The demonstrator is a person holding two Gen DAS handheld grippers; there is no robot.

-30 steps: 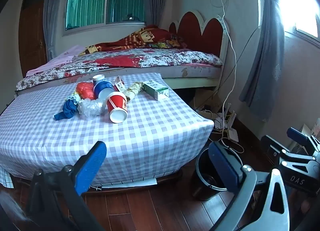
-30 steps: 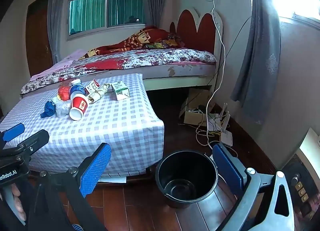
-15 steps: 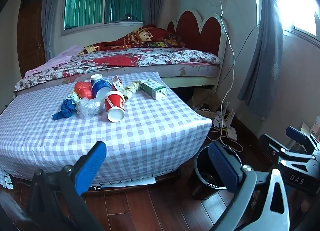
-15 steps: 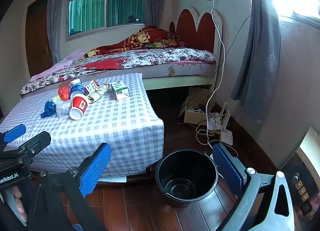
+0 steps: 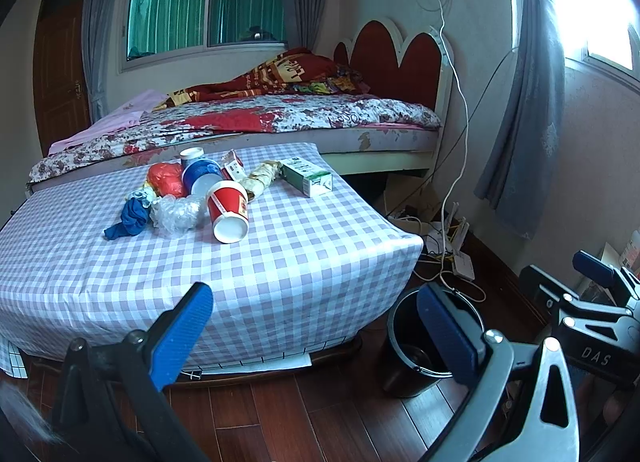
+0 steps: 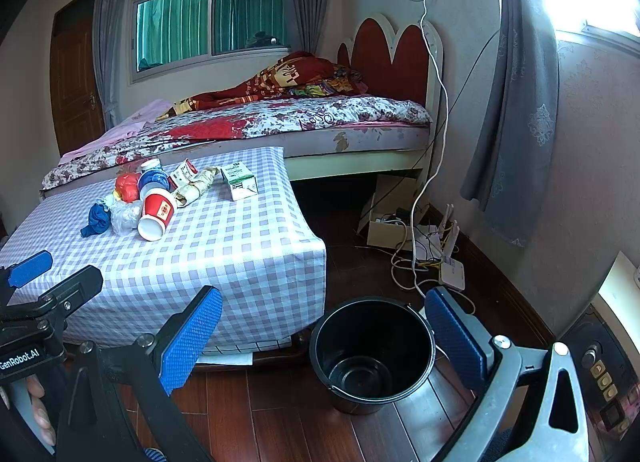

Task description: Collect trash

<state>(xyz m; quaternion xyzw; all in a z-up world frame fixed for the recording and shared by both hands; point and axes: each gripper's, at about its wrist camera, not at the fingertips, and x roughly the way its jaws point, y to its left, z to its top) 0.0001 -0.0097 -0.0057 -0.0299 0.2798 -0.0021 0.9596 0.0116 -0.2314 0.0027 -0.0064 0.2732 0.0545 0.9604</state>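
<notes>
I am looking into a bedroom through two cameras, one on each handheld gripper. My left gripper (image 5: 316, 326) hangs above the wooden floor with its blue-padded fingers spread wide and nothing between them. My right gripper (image 6: 320, 336) is beside it, its fingers also spread wide and empty, framing a black bucket (image 6: 372, 350) that stands upright and empty on the floor.

The bucket sits just beside the near right corner of a low table (image 5: 280, 262) covered in a lilac checked cloth. The trash lies in a cluster on the far left part of that tabletop. Nearest me is a red paper cup (image 5: 228, 210) tipped on its side, its white open mouth facing me. Touching its left side is a wad of clear crumpled plastic (image 5: 176, 213), and left of that a knotted blue bag (image 5: 130, 219). Behind them are a crumpled red bag (image 5: 166, 178), a blue cup (image 5: 202, 175) on its side, and a small white cup (image 5: 192, 153). A crumpled beige wrapper (image 5: 262, 177) lies to the right of the cups, and a green and white carton (image 5: 306, 177) lies flat just beyond it.

Behind the table is a bed (image 5: 280, 121) with a floral cover and a red headboard. Tangled cables (image 6: 420, 254) lie on the floor by the wall.
</notes>
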